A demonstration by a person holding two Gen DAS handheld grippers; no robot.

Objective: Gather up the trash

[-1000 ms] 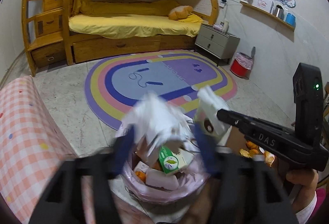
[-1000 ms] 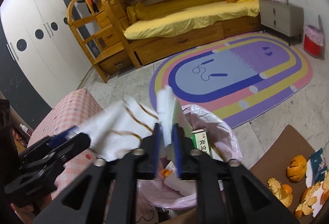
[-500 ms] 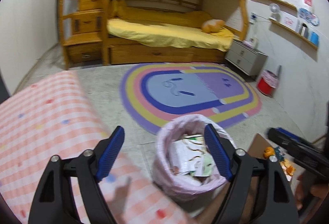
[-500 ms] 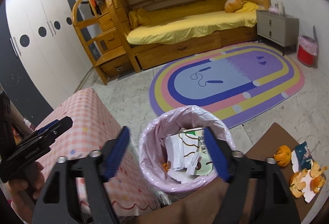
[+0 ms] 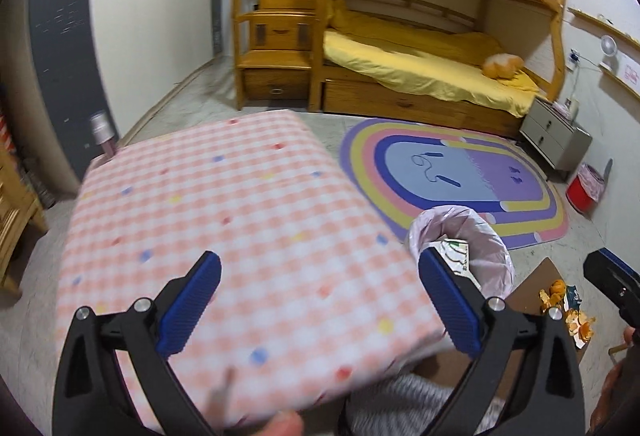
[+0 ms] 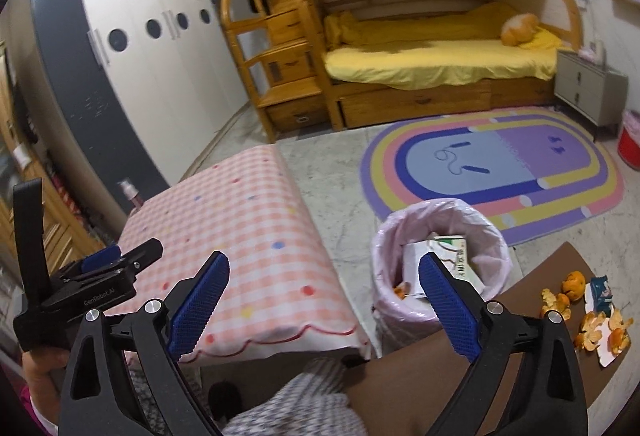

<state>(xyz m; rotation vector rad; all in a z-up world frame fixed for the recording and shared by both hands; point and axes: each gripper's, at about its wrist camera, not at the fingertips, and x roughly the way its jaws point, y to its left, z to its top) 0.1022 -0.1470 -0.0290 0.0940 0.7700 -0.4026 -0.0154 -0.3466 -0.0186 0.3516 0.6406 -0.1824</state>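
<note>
A bin lined with a pink bag stands on the floor between the checked table and a brown table; it holds cartons and paper. It also shows in the left wrist view. My right gripper is open and empty, held above the gap beside the bin. My left gripper is open and empty over the pink checked tablecloth; it also shows at the left of the right wrist view. Orange peels and wrappers lie on the brown table.
A rainbow rug lies on the tiled floor before a wooden bunk bed. A grey nightstand and a red bin stand at the right. A white wardrobe is at the left. My lap shows below.
Both grippers held paper trash over the bin, then opened and dropped it in. Both have since pulled back and up; the left has swung left over the checked tablecloth.
</note>
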